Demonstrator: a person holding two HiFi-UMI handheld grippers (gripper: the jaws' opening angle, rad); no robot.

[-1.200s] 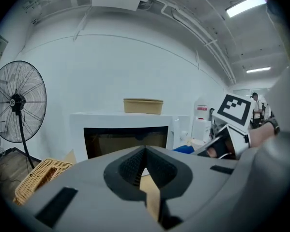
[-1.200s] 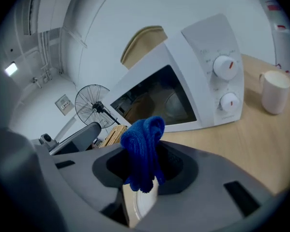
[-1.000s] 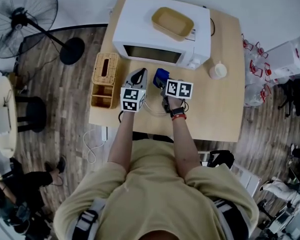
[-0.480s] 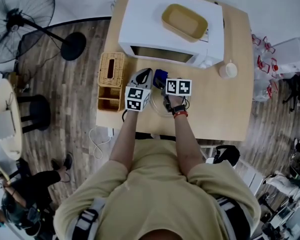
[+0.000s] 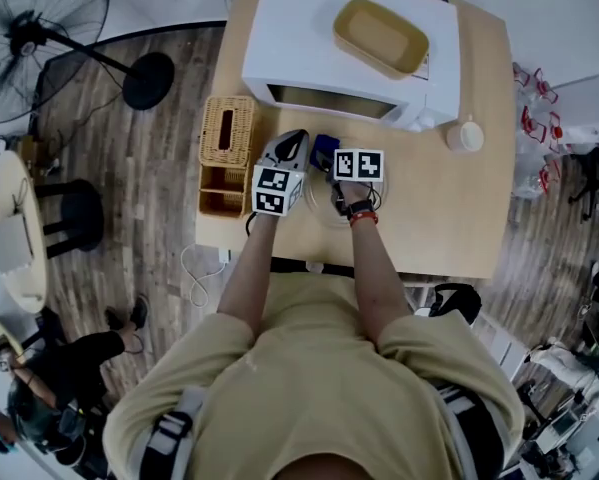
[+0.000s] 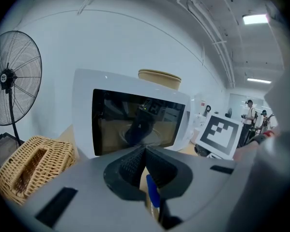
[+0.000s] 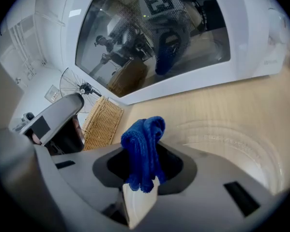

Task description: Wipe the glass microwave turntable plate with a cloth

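At far left a standing fan is cut off by the frame edge. Right of it, on the near-left part of the wooden table, sits a wicker basket.

The left gripper points at the door of the white microwave, its jaws pressed together at the tips. A thin blue strip shows in the slit lower down, and what it is cannot be made out.

Just to the right, the right gripper is clamped on a bunched blue cloth, which sticks up out of the jaws. A pale tab hangs below the cloth.

The glass turntable plate lies flat on the table just near of the microwave, to the right of the cloth. From the head view it is mostly hidden under the person's right hand and the marker cube. In the right gripper view it is clear, with raised concentric ridges near the rim, and the wood shows through it. The frame cuts off its right side.

A tan tray rests on the microwave, and a small white container stands at the far right.
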